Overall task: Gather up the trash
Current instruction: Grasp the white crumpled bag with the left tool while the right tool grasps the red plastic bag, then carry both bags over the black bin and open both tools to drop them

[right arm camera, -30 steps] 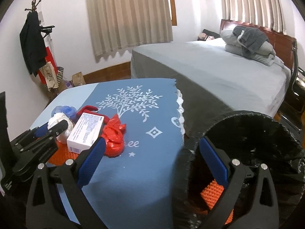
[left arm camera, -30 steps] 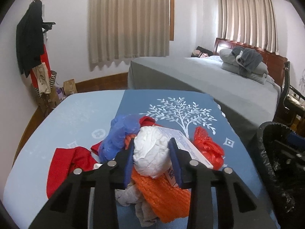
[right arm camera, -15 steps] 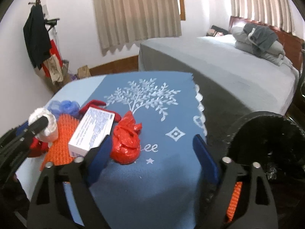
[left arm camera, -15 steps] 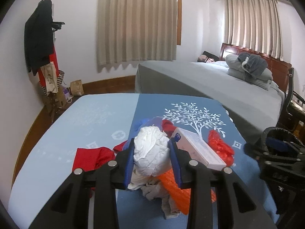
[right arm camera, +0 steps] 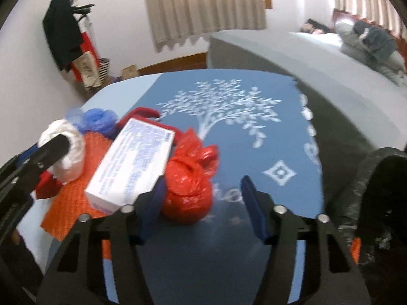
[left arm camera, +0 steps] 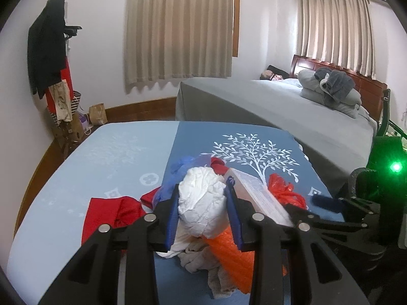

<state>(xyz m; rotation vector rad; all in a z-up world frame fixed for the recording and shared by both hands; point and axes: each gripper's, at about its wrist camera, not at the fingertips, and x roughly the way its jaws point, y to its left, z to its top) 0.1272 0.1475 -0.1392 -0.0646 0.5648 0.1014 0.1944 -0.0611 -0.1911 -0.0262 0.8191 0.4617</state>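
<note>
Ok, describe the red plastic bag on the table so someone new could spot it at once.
Start at the blue tablecloth with the white tree print. At the foot of the tree's trunk lies a trash pile, and the red plastic bag is at its right edge, against the white box. It is the only knotted, glossy red lump; the orange mesh lies flat.

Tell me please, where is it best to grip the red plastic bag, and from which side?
Probably grip the red plastic bag across its round lower body, coming from above and from the near side. The white box leans against its left, so one finger must slip between them. The right gripper is closing, not yet pressing.
</note>
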